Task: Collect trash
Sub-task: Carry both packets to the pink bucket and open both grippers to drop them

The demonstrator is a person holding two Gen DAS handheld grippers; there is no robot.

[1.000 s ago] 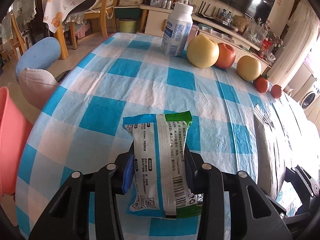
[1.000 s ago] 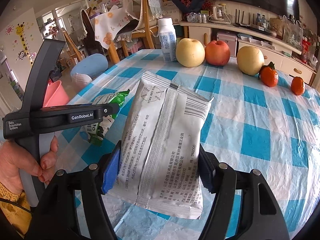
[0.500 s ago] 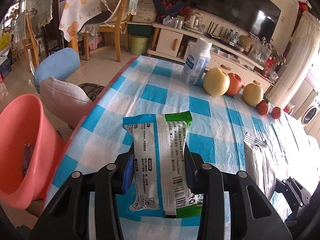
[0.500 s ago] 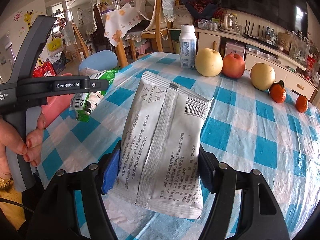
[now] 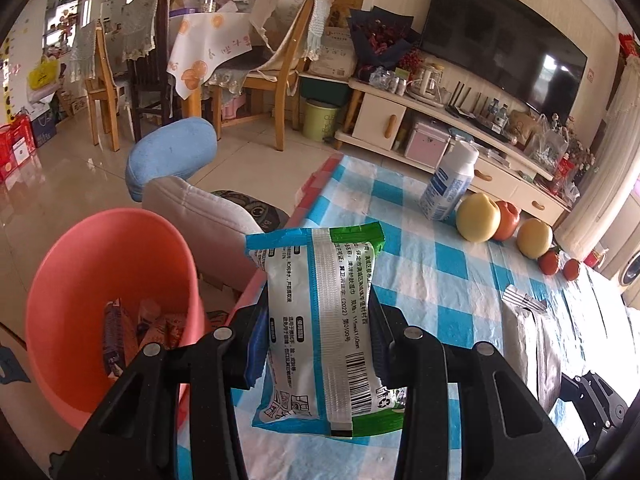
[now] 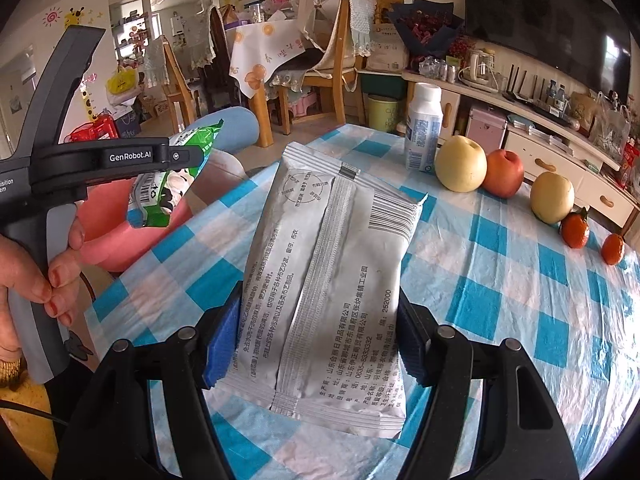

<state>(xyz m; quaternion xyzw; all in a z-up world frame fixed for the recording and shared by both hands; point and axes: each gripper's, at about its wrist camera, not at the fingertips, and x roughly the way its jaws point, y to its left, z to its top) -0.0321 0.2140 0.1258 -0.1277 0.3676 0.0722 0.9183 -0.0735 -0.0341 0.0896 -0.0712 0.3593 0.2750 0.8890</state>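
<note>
Green-and-blue wrapper [image 5: 320,320] sits clamped upright in your left gripper [image 5: 316,344], the pink bin [image 5: 108,264] lower-left past the table's edge [image 5: 316,184]; your right gripper [image 6: 316,344] clamps the silver pouch [image 6: 332,280].

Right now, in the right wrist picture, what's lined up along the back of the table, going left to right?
White bottle → yellow apple → red apple → second yellow apple → tangerine → smaller tangerine.

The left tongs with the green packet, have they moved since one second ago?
Yes. The left tongs, holding the green packet, have gone toward the pink bin beside the table.
</note>
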